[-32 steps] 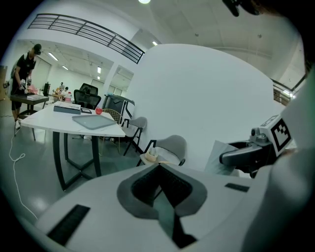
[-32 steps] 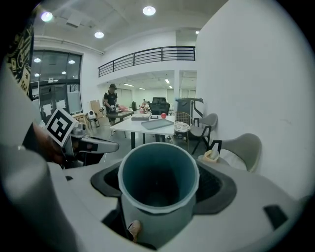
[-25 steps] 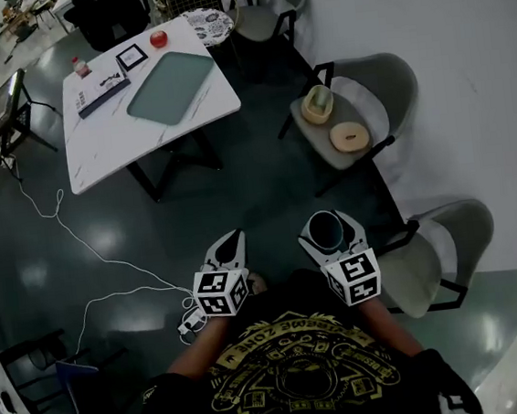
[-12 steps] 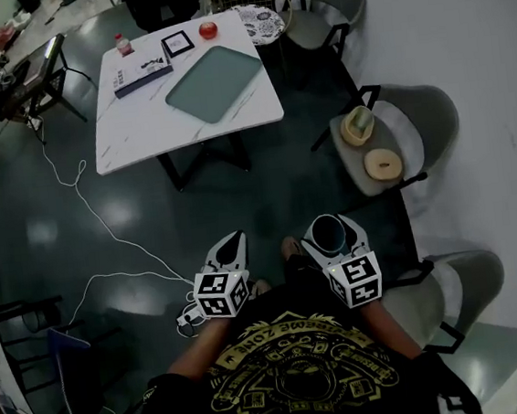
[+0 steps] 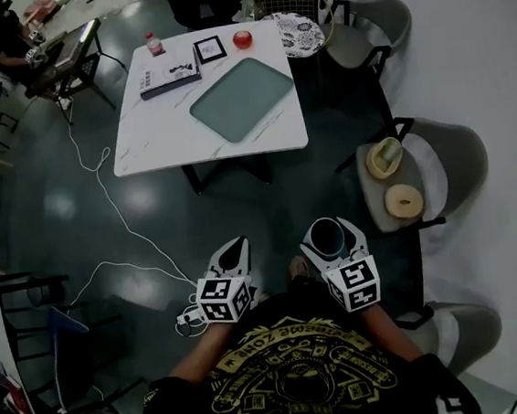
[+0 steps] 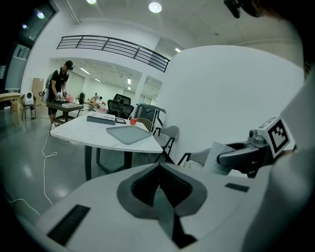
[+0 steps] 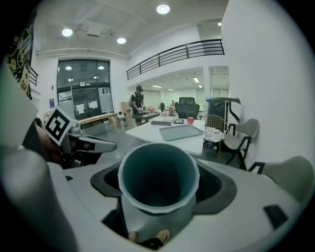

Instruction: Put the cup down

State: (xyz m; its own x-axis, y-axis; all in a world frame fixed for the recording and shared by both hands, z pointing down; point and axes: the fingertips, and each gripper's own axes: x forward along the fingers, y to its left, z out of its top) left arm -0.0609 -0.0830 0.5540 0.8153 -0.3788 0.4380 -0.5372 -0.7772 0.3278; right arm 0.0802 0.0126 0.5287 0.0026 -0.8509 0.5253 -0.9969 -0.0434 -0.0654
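Table (image 5: 154, 134) nearer, cup (image 5: 326, 235) in right gripper (image 5: 330, 230)

One cup (image 5: 327, 234), one tray (image 5: 242, 98), one apple (image 5: 242, 40), one bottle (image 5: 155, 44).

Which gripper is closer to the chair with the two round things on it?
Right. The right gripper, holding the cup, sits just left of that chair in the head view; the left gripper is farther left, beyond the right one.

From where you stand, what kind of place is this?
It looks like an open-plan office or studio lounge. There is a white table holding a tray, grey chairs stand along the wall, a person works at a desk further back, and a railed mezzanine runs overhead.
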